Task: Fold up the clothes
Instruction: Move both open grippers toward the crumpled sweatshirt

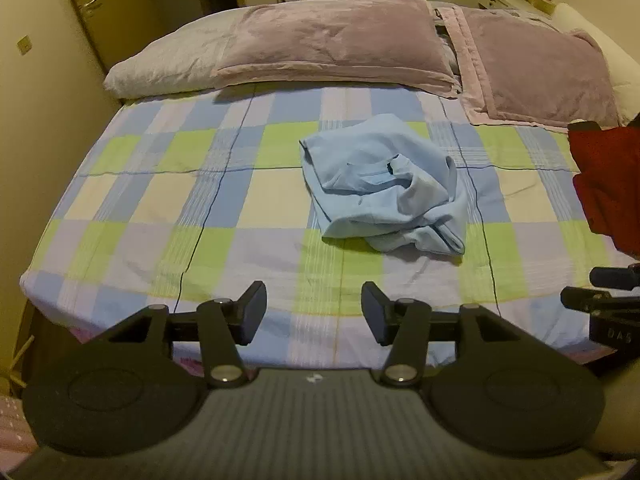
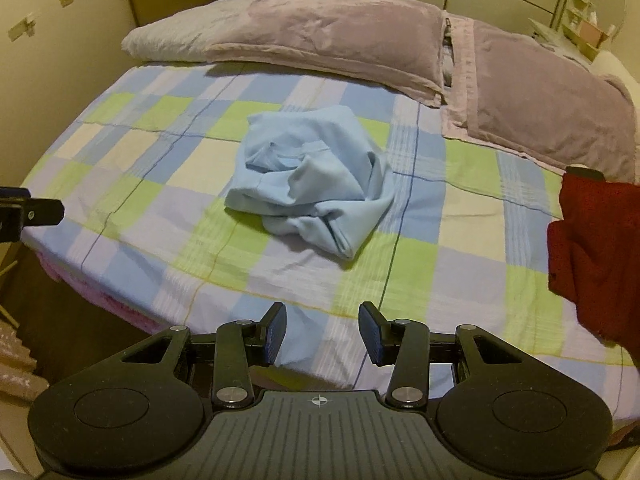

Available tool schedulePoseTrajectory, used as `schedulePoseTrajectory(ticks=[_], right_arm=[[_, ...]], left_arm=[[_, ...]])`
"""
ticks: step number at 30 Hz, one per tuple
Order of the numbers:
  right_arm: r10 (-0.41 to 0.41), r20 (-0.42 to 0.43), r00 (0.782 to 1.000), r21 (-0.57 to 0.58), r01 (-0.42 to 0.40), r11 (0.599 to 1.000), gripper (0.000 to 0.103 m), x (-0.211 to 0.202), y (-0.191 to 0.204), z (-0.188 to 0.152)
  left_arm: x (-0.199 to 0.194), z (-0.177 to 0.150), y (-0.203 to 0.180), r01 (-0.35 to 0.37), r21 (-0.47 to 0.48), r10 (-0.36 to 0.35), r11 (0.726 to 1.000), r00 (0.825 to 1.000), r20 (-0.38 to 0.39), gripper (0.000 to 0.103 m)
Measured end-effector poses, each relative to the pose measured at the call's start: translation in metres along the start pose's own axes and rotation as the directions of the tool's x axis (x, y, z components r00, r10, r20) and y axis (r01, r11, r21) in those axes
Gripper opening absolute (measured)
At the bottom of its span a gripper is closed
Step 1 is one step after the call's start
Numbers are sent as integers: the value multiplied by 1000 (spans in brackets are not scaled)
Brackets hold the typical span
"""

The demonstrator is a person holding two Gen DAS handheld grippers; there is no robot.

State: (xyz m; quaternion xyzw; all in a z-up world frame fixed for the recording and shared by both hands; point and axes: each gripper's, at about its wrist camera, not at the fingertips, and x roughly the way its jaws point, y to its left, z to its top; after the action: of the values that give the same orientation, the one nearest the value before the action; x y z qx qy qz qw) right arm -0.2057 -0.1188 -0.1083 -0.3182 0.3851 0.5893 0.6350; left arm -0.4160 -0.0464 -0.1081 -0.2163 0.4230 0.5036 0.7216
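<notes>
- Light blue garment [image 1: 384, 188] lies crumpled in a heap near the middle of the checked bed sheet [image 1: 160, 208], not folded; its bunched layers hide hems and sleeves.
- Left gripper [image 1: 314, 312] hovers over the near bed edge at 6 o'clock, fingers spread, holding nothing.
- Right gripper [image 2: 322, 330] likewise hangs released, empty.
- Red cloth [image 2: 600, 248] sits at 3 o'clock; pillows [image 1: 336, 40] line 12 o'clock.
- Bare sheet from 7 to 10 o'clock likely gives spreading room.

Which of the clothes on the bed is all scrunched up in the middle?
The light blue garment. It lies crumpled mid-bed, in front of both open grippers. The red garment sits at the bed's right edge instead.
</notes>
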Motion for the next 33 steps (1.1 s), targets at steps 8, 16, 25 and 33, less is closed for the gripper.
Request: schedulePoseTrajectory(ticks=[8, 16, 25, 33], right_arm=[[-47, -21, 999, 113, 49, 992, 44, 24, 2, 28], [-117, -56, 992, 235, 127, 964, 44, 48, 19, 61], [-179, -71, 981, 334, 192, 923, 44, 69, 47, 79], [-165, -94, 982, 431, 189, 882, 44, 100, 55, 76]], left_arm=[[42, 39, 28, 63, 84, -63, 994, 998, -13, 49], [84, 87, 77, 116, 159, -115, 980, 993, -14, 49], [125, 112, 113, 200, 219, -204, 955, 979, -8, 49], [158, 106, 143, 247, 210, -239, 946, 969, -65, 49]])
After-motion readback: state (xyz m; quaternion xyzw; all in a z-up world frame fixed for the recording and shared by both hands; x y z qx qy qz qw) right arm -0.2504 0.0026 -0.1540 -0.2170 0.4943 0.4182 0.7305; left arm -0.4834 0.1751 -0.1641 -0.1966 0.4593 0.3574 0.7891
